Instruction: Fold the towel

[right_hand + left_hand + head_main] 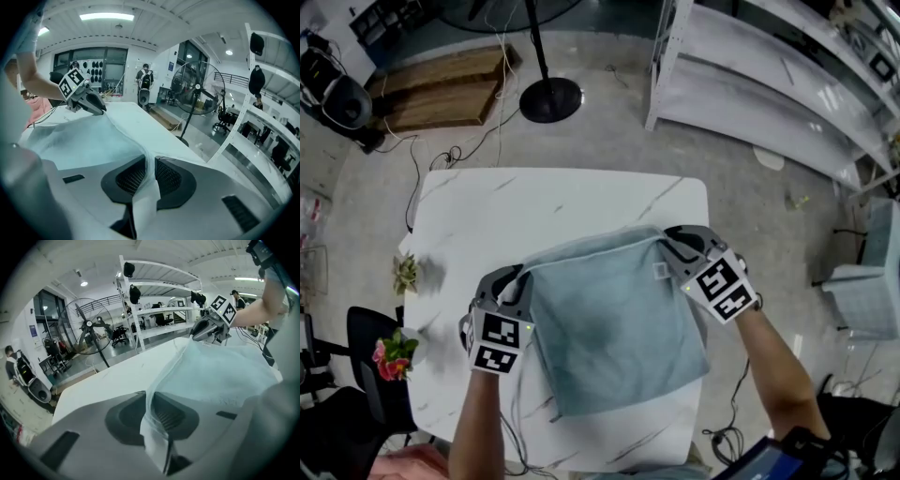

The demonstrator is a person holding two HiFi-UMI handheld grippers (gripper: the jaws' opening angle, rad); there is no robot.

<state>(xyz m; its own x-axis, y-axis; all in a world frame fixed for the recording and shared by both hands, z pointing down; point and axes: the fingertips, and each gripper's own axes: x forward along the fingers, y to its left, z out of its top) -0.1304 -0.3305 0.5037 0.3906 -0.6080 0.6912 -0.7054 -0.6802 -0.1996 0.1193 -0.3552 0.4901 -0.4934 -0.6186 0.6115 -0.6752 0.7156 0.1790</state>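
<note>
A pale blue-green towel [609, 328] lies doubled over on the white marble table [534, 202], its near part flat. My left gripper [521, 281] pinches the towel's far left corner, and in the left gripper view the cloth [225, 371] runs between the pads of that gripper [151, 414]. My right gripper [671, 246] holds the far right corner. The cloth [79, 140] passes between the dark pads of this gripper [149, 174] in the right gripper view. The far edge of the towel stretches between the two grippers, just above the tabletop. Each gripper shows in the other's view: right [208, 328], left [86, 101].
A small potted plant [406, 272] and a bunch of pink flowers [394, 354] stand at the table's left edge. A fan's stand [550, 98], a wooden pallet [441, 89] and white shelving [769, 84] lie beyond the table. A black chair [370, 370] sits at lower left.
</note>
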